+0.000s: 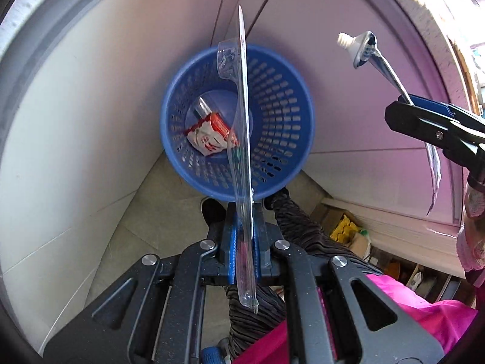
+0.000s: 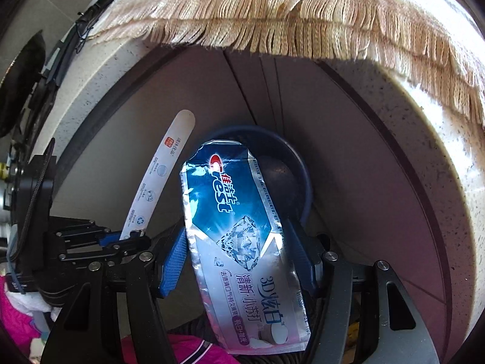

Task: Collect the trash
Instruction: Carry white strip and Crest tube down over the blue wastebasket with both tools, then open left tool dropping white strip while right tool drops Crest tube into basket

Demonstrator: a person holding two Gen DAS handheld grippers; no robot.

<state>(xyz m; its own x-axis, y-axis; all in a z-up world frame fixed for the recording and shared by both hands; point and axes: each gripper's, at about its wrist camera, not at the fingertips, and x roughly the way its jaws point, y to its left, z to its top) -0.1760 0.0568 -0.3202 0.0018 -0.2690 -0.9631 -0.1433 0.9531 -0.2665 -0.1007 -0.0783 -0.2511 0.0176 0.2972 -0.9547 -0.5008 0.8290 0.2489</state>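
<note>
A blue mesh waste basket (image 1: 282,115) stands on the floor below, with a red-and-white wrapper (image 1: 209,136) and a clear item inside. My left gripper (image 1: 244,236) is shut on a clear plastic blister pack (image 1: 242,121), held edge-on above the basket. In the right wrist view the pack's white card back (image 2: 151,188) shows at the left. My right gripper (image 2: 239,248) is shut on a flattened blue-and-silver toothpaste tube (image 2: 239,236), held above the basket rim (image 2: 306,188). In the left wrist view the tube (image 1: 363,48) hangs at the upper right, cap end up.
A stone counter edge (image 2: 424,139) with a fringed beige cloth (image 2: 272,15) curves overhead. White cabinet panels (image 1: 91,106) surround the basket. My dark trouser leg and shoe (image 1: 291,215) stand by the basket. Boxes and clutter (image 1: 348,230) lie at the lower right.
</note>
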